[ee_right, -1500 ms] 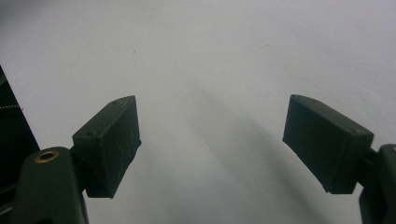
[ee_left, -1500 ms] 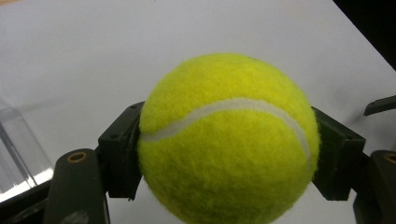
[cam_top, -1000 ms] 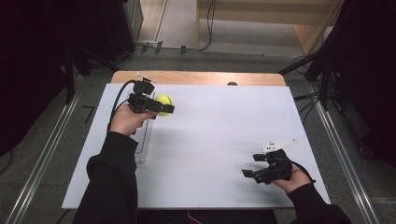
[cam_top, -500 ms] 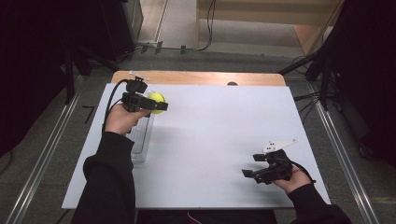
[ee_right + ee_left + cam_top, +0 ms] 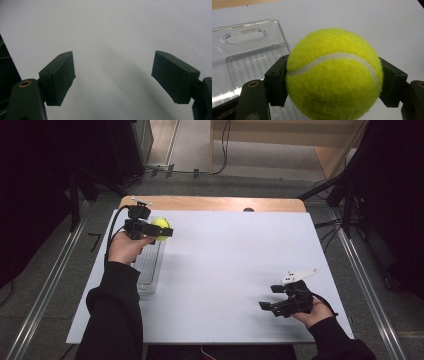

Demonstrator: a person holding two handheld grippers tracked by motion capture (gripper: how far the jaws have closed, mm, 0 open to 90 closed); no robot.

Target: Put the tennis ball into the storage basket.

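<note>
Since a second ago, the left hand-held gripper (image 5: 161, 231) has drifted a little toward the far-left corner of the counter, carrying its load along, while the right one has stayed put. Its two black jaws pinch a fuzzy yellow-green tennis ball (image 5: 334, 74) from either side, the white seam curving across the ball's face. In the high view the ball (image 5: 160, 225) hangs at about 10 o'clock on the white counter (image 5: 235, 265), over the far end of a clear ribbed plastic tray (image 5: 148, 267). In the left gripper view the tray (image 5: 247, 52) lies below and beyond the ball, its slotted handle hole toward the far edge. At about 4 o'clock, the right hand-held gripper (image 5: 267, 299) hovers low over bare counter, its jaws spread wide with nothing between them, well apart from the tray.
</note>
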